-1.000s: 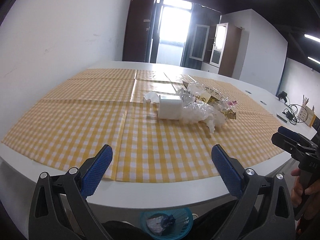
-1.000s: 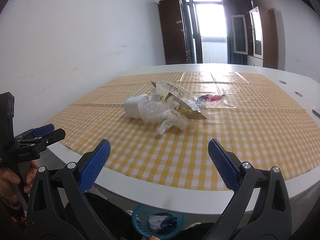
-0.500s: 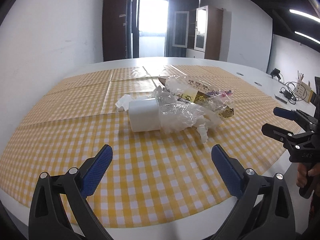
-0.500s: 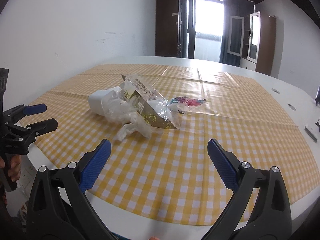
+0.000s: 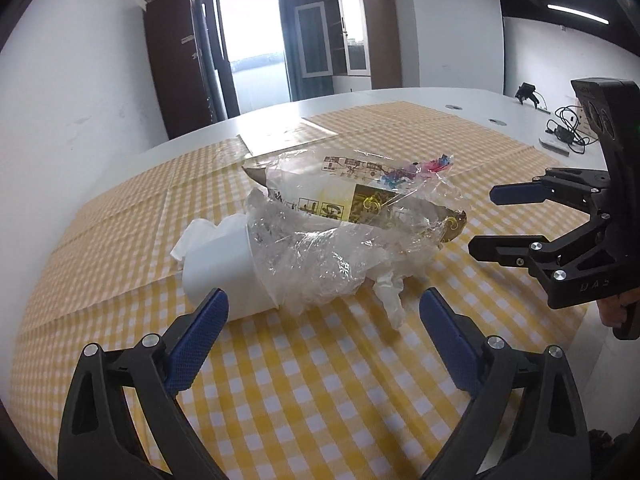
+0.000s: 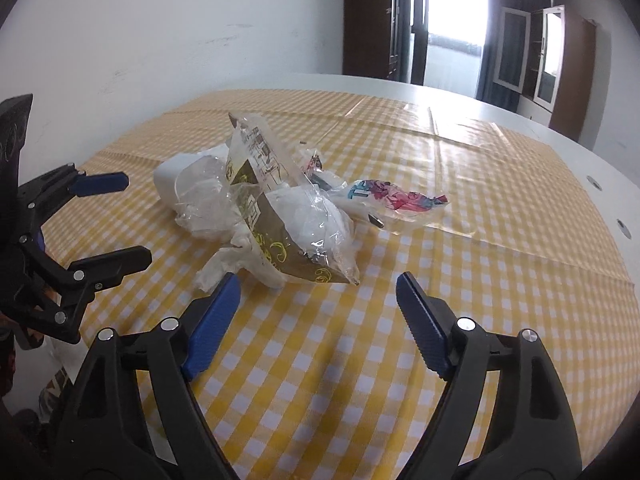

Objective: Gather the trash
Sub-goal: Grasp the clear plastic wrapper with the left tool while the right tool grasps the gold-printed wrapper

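A heap of trash lies on the yellow checked cloth [image 5: 320, 380]: a white paper cup [image 5: 224, 268] on its side, crumpled clear plastic [image 5: 320, 264], a gold printed wrapper [image 5: 360, 208], a colourful wrapper [image 6: 392, 196] and white tissue [image 6: 224, 268]. My left gripper [image 5: 324, 312] is open, its tips just short of the cup and plastic. My right gripper [image 6: 318, 292] is open with its jaws closing. The gold wrapper [image 6: 280, 248] lies just ahead of its tips, and nothing is pressed between them. Each gripper shows in the other's view: the right gripper [image 5: 486, 220] and the left gripper [image 6: 132, 220].
The cloth covers a large white table [image 6: 500, 104]. Cables and small devices [image 5: 568, 136] sit at its far right side. A white wall runs along the left, with cabinets and a bright doorway [image 5: 256, 52] beyond the table.
Both grippers have come forward over the table edge and close to the trash heap, one on each side. The blue basket below the table has left view. The right jaws have narrowed.
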`<act>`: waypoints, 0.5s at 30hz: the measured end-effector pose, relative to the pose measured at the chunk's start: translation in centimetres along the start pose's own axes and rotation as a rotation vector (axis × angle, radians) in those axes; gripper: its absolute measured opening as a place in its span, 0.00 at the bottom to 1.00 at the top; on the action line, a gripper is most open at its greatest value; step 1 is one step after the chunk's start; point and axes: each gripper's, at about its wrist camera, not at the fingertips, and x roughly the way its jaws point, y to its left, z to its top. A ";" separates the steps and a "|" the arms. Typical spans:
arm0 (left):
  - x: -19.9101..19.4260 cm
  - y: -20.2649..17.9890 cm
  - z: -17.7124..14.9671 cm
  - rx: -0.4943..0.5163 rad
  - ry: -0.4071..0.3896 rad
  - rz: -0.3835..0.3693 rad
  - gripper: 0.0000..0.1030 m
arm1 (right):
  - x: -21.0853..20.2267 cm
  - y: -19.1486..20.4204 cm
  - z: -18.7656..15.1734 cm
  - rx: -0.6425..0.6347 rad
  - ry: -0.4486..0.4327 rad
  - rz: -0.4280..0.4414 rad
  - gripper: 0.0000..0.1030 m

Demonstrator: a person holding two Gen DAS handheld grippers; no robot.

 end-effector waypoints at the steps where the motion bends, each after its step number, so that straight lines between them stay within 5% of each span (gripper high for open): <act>1: 0.4 0.0 0.2 0.005 0.005 -0.002 0.89 | 0.2 -0.1 0.2 0.000 0.005 0.011 0.67; 6: 2.4 0.2 1.3 -0.006 0.044 -0.032 0.82 | 1.3 -0.2 0.6 -0.021 0.022 0.047 0.51; 12: 3.5 -0.5 2.1 0.002 0.056 -0.064 0.49 | 1.5 -0.4 0.4 -0.019 0.029 0.080 0.20; 13: 3.5 -0.4 2.1 -0.014 0.048 -0.069 0.35 | 1.3 -0.3 0.3 -0.019 0.023 0.084 0.13; 15: 3.5 -0.3 2.1 -0.043 0.043 -0.067 0.29 | 0.8 -0.1 0.1 -0.021 0.007 0.089 0.11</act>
